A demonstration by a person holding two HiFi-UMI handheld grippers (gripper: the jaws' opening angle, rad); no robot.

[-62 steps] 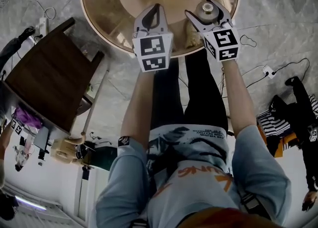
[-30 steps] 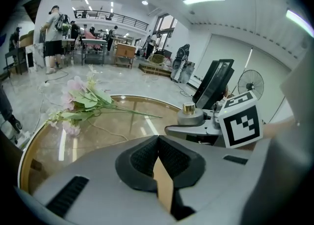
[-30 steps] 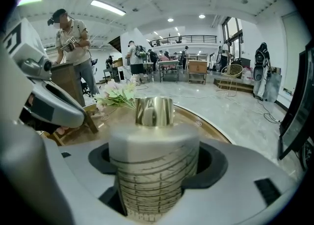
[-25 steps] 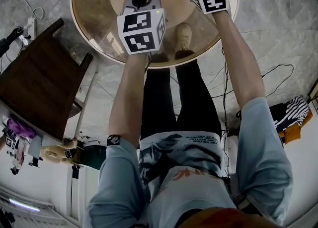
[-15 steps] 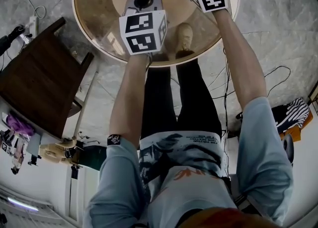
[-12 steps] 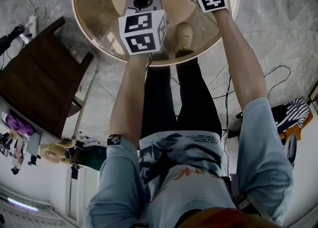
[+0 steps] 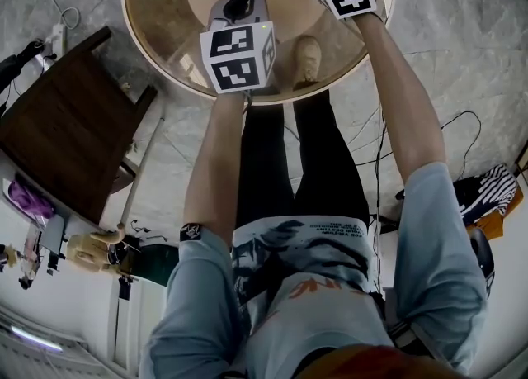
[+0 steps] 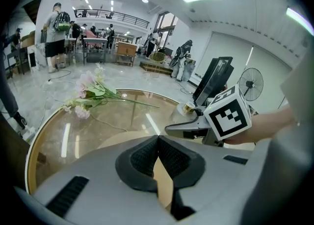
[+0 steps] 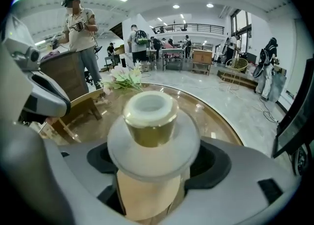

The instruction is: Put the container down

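Observation:
The container is a white jar with a wide flange and a gold collar under a white cap. It stands upright on the round glass table, between the jaws of my right gripper. Those jaws are opening, and dark gaps show between the pads and the jar's sides. In the left gripper view the container shows small at the tip of the right gripper. In the head view the right gripper's jaws run off the top edge. My left gripper hangs over the table's middle, shut, with nothing held.
Pink flowers lie on the table's far left side. A dark wooden chair stands left of the table, with cables on the floor around it. A person's shoe shows through the glass. People stand in the background hall.
Since 2.5 s ago both grippers have reached farther across the table, and the right one took the container past the head view's top edge. Over the last second almost nothing has moved.

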